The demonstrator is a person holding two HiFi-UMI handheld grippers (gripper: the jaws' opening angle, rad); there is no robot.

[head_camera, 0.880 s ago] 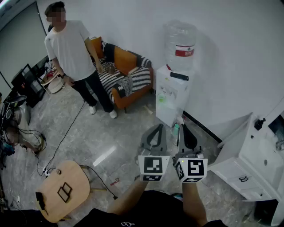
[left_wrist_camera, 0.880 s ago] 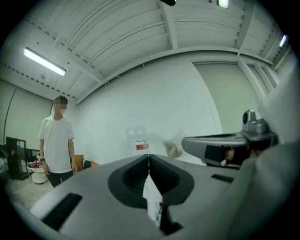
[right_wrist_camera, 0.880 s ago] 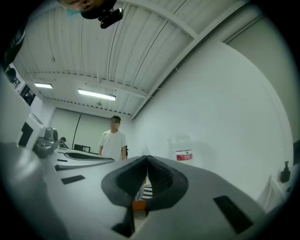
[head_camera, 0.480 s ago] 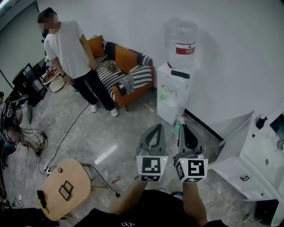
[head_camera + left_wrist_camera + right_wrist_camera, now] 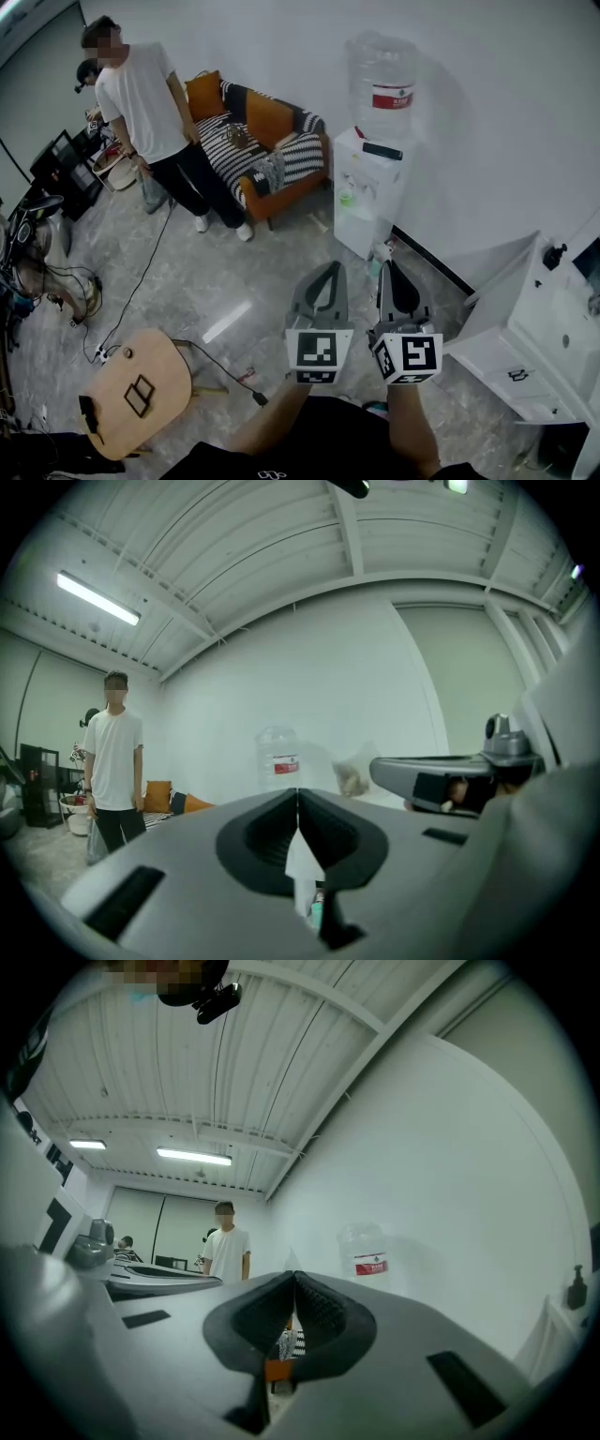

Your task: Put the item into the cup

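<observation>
No cup and no item for it show in any view. My left gripper (image 5: 324, 273) and right gripper (image 5: 392, 273) are held side by side over the floor, both pointing toward the water dispenser (image 5: 370, 192). In the left gripper view the left gripper (image 5: 298, 793) has its jaws pressed together with nothing between them. The right gripper (image 5: 293, 1279) is likewise shut and empty in its own view. From the left gripper view the right gripper's body (image 5: 450, 778) shows at the right.
A person in a white shirt (image 5: 141, 103) stands at the back left near an orange and striped sofa (image 5: 258, 145). A round wooden stool (image 5: 131, 394) and floor cables (image 5: 141, 281) lie at the lower left. White cabinets (image 5: 534, 347) stand at the right.
The view has shifted slightly; the person by the sofa has stepped a little. Both grippers stay side by side and shut.
</observation>
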